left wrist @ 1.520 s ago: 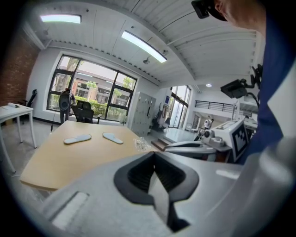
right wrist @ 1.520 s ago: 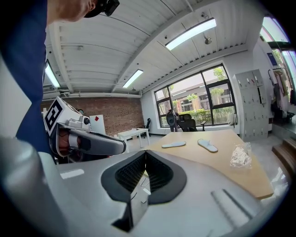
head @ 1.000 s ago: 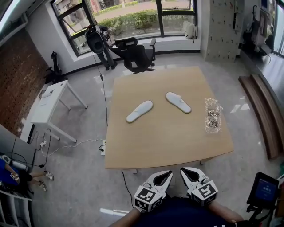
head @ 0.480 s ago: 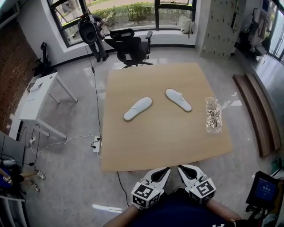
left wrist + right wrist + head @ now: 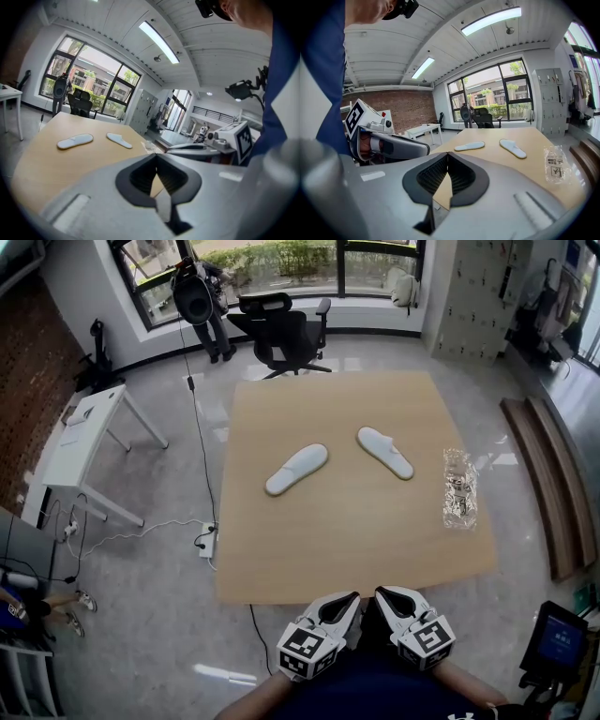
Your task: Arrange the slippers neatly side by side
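Plainly, the left slipper [image 5: 296, 470] and right slipper [image 5: 385, 452] lie angled apart at the middle of the table [image 5: 347, 540]. Off its near edge hover the left claw [image 5: 345, 601] and right claw [image 5: 384, 597], both shut and empty; each should open, then swing one slipper parallel.

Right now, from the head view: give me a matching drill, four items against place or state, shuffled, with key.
1. left-hand slipper
2. right-hand slipper
3. clear bag
4. left tool

A. by the table right edge
B. shut, empty, short of the near edge
C. between the other slipper and the bag
D. leftmost on the tabletop

Pairs: 1-D, 2-C, 3-A, 4-B
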The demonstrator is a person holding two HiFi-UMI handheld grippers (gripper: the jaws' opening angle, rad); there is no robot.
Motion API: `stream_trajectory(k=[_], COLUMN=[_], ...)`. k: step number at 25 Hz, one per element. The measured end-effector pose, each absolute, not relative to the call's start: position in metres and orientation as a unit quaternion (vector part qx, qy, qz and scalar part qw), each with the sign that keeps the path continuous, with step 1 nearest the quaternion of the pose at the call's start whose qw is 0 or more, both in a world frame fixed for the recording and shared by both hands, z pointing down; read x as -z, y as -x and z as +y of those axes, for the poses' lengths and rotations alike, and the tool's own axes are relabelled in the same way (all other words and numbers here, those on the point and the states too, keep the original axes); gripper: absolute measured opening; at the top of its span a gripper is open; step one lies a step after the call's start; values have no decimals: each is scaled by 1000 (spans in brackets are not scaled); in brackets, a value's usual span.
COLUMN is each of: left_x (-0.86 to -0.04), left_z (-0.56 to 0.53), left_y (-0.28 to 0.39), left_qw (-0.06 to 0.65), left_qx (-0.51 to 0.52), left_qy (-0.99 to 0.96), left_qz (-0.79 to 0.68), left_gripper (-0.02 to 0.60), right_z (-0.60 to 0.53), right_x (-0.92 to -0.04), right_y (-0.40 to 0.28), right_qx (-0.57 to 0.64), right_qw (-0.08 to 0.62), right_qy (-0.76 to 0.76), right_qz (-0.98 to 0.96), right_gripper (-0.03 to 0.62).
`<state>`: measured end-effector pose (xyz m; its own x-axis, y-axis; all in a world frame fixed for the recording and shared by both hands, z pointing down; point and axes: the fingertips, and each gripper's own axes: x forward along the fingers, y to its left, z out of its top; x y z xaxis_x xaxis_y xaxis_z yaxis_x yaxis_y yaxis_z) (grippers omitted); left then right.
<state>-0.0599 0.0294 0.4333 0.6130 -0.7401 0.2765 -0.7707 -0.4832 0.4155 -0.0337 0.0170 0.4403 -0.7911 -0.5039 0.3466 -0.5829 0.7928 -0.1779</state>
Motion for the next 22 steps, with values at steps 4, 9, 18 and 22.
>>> stream_trajectory(k=[4,9,18,22], left_x=[-435,-438,-430,-433], left_z=[-6,-46,-121,-145], left_y=[61,61,34,26], left_qw=[251,241,233,240], left_qx=[-38,-46,-60,-67], left_qy=[-849,-839,-840,-833], left_qz=[-463,-486,-486,-494], left_gripper=[3,3,3,3], right_z=[-18,-62,-146,-172], right_x=[-442,-441,-432,-443], right_y=[37,33,10,-4], right_qx=[-140,-148,-167,-176], right_qw=[131,117,101,104], right_qy=[-264,-248,-250,-246], right_qz=[-945,-950,-948,-948], right_gripper=[11,11,11,11])
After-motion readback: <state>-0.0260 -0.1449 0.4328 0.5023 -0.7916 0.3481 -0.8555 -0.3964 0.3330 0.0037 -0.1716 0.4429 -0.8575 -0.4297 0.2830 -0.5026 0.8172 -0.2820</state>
